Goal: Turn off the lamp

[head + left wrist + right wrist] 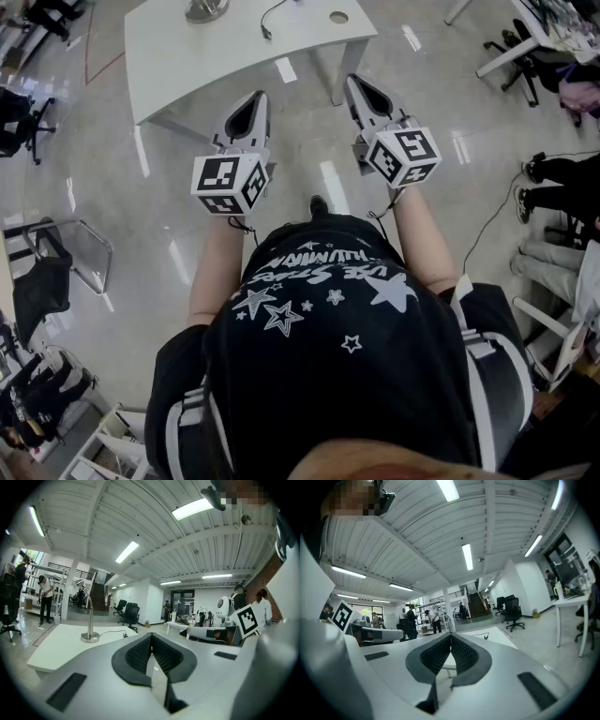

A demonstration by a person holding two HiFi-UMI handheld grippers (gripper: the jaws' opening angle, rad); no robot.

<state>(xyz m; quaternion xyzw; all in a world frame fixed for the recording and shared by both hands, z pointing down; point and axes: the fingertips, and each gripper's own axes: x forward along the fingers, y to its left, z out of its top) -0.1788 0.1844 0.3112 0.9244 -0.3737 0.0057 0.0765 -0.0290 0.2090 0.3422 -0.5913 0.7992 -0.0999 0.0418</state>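
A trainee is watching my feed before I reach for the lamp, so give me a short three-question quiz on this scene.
1. The lamp stands on: A the floor; B the white table; C an office chair.
2. True or false: the left tongs grip the lamp's stem.
3. Fill in: the right tongs are ___, with nothing between them.

Key: 1 B; 2 false, they are shut, empty and well short of the lamp; 3 shut.
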